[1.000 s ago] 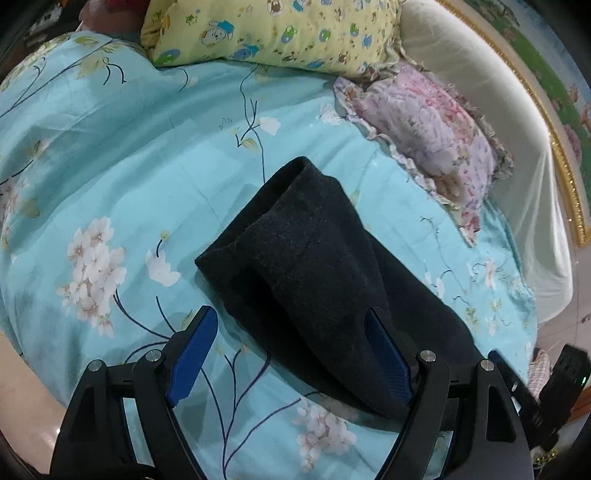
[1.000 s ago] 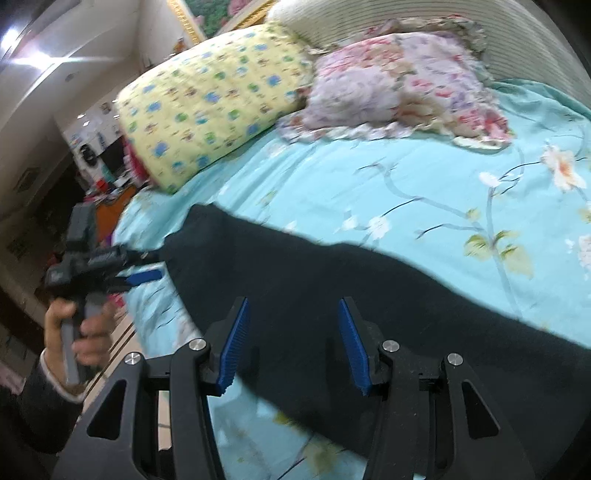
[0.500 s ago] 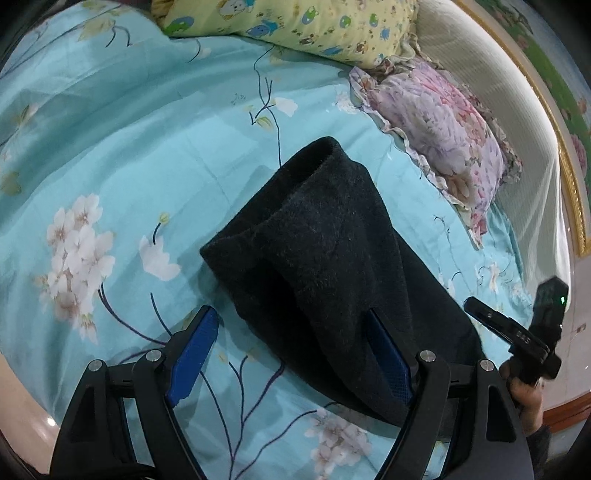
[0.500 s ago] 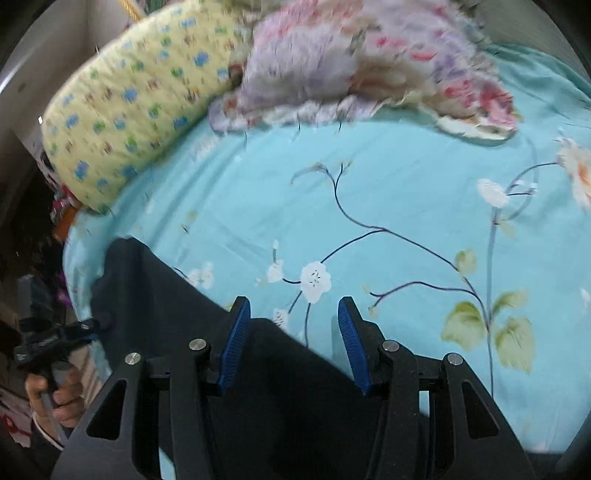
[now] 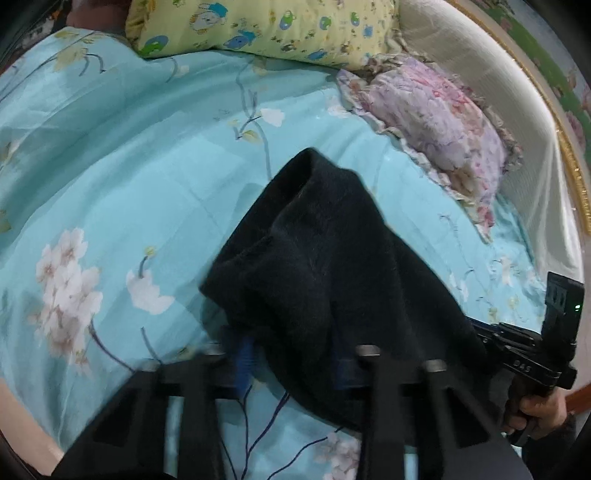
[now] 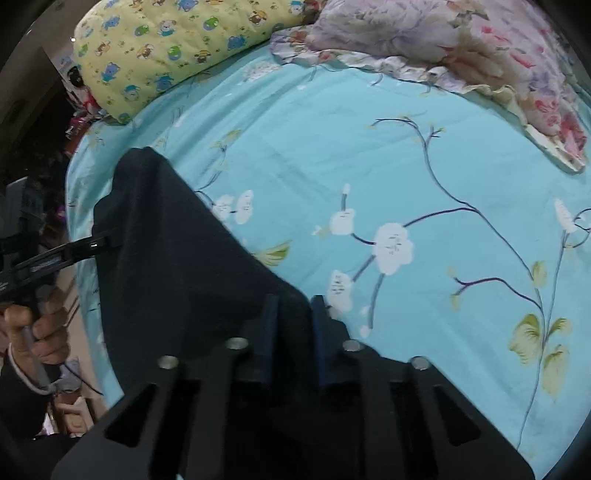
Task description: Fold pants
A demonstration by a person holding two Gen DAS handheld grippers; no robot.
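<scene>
Dark, nearly black pants (image 5: 332, 258) lie stretched across the turquoise flowered bed sheet (image 5: 110, 184). My left gripper (image 5: 291, 362) is at one end of them. Its jaws are closing, with a bunched fold of the fabric pinched between the blue pads. My right gripper (image 6: 295, 321) is at the other end of the pants (image 6: 177, 266). Its jaws are closing too, and the cloth's edge sits tight between its pads. Each view also shows the other tool in a hand: the right gripper (image 5: 476, 328) and the left gripper (image 6: 107, 242), both at the cloth.
A yellow cartoon-print pillow (image 5: 258, 29) and a pink floral frilled pillow (image 5: 436, 133) lie at the head of the bed, against a cream headboard (image 5: 498, 92). In the right wrist view the bed's edge (image 6: 79, 295) drops to the floor and dark clutter on the left.
Both grippers' jaws have narrowed onto the pants. The right gripper came down over the cloth's edge. The pants' end at the left gripper has bunched and risen.
</scene>
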